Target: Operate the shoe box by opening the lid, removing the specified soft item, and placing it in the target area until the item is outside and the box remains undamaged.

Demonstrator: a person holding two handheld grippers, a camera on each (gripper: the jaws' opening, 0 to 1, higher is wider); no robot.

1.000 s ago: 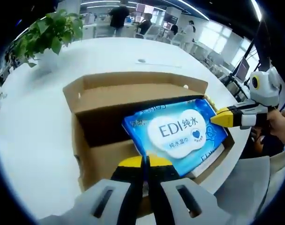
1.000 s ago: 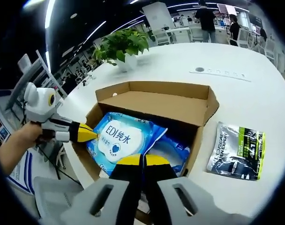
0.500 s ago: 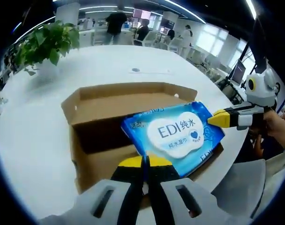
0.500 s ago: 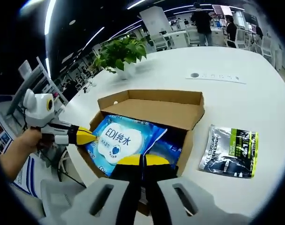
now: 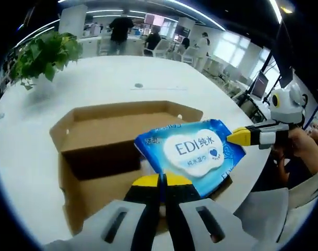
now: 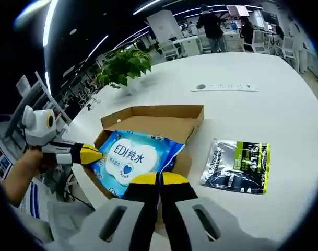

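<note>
Both tongs are clamped on opposite edges of the wipes pack [image 5: 192,155], left tongs [image 5: 161,183] and right tongs [image 6: 159,180] holding it level above the open box [image 5: 96,146], clear of its walls, for carrying out.

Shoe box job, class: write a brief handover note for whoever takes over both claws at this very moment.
Left claw: shut on one end of the blue wet-wipe pack.
Right claw: shut on its opposite end.
Brown cardboard shoe box: lid open, on the white round table. The pack is held between the claws above the box.
A silver and green sachet lies on the table beside the box.
Done: lid open, pack gripped.
Left: carry the pack clear and set it down on the table.
</note>
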